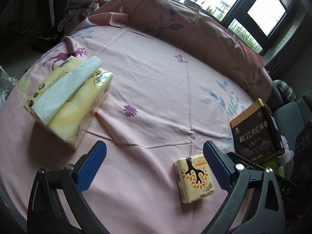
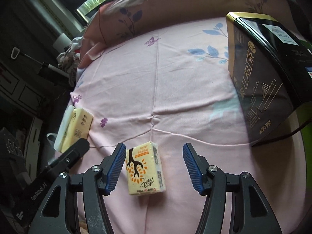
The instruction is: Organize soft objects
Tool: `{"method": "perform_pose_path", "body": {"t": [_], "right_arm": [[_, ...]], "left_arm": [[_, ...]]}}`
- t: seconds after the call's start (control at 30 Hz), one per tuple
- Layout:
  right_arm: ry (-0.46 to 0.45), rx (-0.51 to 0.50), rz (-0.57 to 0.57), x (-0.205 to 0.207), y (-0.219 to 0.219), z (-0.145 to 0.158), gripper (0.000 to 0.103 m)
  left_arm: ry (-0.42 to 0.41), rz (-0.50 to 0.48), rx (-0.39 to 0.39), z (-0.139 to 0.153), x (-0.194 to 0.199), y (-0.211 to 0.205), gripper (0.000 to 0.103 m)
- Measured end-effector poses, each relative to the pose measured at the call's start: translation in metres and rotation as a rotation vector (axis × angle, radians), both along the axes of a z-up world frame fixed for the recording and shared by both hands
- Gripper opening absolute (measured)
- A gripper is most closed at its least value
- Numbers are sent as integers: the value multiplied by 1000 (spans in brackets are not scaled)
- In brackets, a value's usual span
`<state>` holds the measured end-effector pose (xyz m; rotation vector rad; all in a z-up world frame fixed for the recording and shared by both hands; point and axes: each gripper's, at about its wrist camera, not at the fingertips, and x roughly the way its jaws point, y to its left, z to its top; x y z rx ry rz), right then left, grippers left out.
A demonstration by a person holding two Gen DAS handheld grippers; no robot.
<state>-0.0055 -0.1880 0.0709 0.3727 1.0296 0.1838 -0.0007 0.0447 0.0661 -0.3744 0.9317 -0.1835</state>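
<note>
Small tissue pack [image 2: 145,168] lies flat on the pink bedsheet [image 2: 175,89], btwn the right tool's [image 2: 154,167] blue pads, which stand apart w/o touching it. Left tool [image 1: 155,167] gapes wide, nothing in it; the pack sits just inside its right pad. Big yellow tissue pack [image 1: 68,99] w/ a white sheet on top rests far left. Black tea box [image 2: 269,78] stands at the right edge.

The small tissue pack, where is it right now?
The small tissue pack lies on the pink sheet between the right gripper's open jaws, near its left finger.
</note>
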Motion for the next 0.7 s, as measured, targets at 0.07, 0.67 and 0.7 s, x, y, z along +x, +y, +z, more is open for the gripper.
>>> {"method": "perform_pose_path", "body": {"t": [0.07,0.67,0.7], "right_arm": [[0,30,3,-3,-4,0,61],[102,154,53,9,3,-40,53],[123,156,52,11,4,-45,47]], "left_arm": [[30,-45,-28,-4,-1,-6,93],[189,-214,-79,-45,-11,-59,57],[186,-208,-81,-45,-11,-59,57]]}}
